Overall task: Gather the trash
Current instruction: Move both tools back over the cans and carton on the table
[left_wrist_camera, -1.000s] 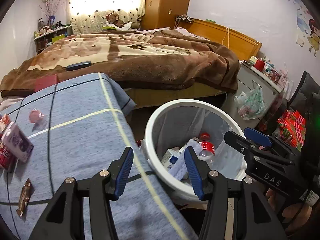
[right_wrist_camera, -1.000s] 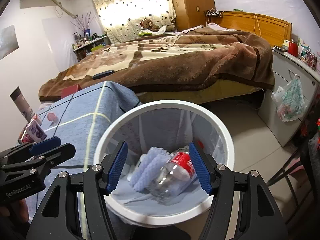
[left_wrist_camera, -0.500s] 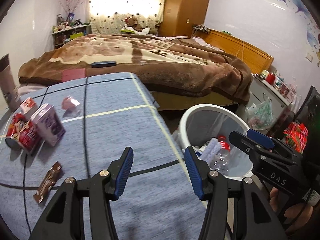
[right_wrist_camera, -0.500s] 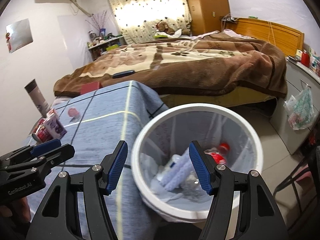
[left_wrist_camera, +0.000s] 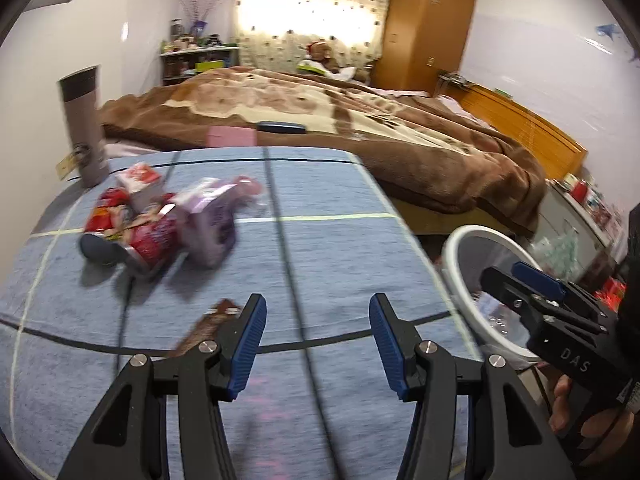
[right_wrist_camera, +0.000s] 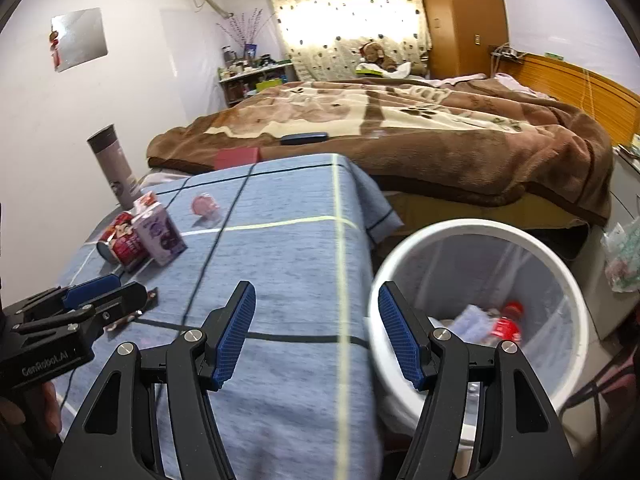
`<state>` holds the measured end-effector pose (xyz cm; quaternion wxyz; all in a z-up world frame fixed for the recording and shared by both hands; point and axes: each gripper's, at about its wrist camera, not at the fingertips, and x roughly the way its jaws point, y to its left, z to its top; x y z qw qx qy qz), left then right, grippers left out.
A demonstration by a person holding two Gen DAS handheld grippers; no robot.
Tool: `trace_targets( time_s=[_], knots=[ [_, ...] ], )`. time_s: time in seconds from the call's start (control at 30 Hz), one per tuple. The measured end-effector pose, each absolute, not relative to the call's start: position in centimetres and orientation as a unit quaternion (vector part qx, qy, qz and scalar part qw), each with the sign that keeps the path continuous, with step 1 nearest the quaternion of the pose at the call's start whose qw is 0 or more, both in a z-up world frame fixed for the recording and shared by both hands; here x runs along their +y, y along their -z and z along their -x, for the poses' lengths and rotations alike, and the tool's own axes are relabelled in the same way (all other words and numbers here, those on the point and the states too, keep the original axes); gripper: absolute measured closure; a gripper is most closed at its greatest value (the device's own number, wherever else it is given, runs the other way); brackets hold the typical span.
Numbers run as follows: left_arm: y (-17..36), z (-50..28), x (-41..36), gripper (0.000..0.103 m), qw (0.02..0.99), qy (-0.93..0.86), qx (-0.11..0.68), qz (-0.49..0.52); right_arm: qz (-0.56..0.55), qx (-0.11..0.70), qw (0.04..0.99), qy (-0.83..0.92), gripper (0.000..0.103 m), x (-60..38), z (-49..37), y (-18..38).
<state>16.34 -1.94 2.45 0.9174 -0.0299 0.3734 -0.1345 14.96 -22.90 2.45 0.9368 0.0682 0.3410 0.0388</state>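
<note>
On the blue checked tablecloth [left_wrist_camera: 328, 264] lie a red can [left_wrist_camera: 132, 236], a purple carton [left_wrist_camera: 210, 220], a pink wrapper [right_wrist_camera: 206, 205] and a brown snack wrapper [left_wrist_camera: 208, 324]. My left gripper [left_wrist_camera: 316, 340] hovers open over the cloth, the brown wrapper just beside its left finger, nothing between the pads. My right gripper [right_wrist_camera: 316, 330] is open and holds nothing, above the table's right edge next to the white trash bin [right_wrist_camera: 416, 248]. The bin holds a plastic bottle with a red label [right_wrist_camera: 506, 322] and pale crumpled trash.
A grey tumbler [left_wrist_camera: 82, 124] stands at the table's far left corner. Behind the table is a bed with a brown blanket [right_wrist_camera: 440, 136], a dark phone [right_wrist_camera: 304, 138] and a pink box [left_wrist_camera: 232, 136] on it. A grey cabinet [left_wrist_camera: 576, 224] stands right of the bin.
Both grippers have swung left, away from over the bin and onto the table. The can, carton and brown wrapper have come nearer to the left gripper. Jaws unchanged.
</note>
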Motion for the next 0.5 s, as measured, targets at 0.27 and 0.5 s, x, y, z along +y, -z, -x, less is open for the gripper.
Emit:
trace_targets(
  time_s=[0.27, 0.5],
  knots=[
    [-2.5, -16.8, 3.0, 0.047, 0.924, 0.092, 0.368, 0.050, -0.060, 0.347, 0.933, -0.072, 0.038, -19.7, -16.1, -2.4],
    [-2.3, -17.2, 6.8, 0.047, 0.926, 0.058, 0.369, 0.061, -0.050, 0.352, 0.929, -0.099, 0.038, -17.2, -17.0, -2.3]
  ],
)
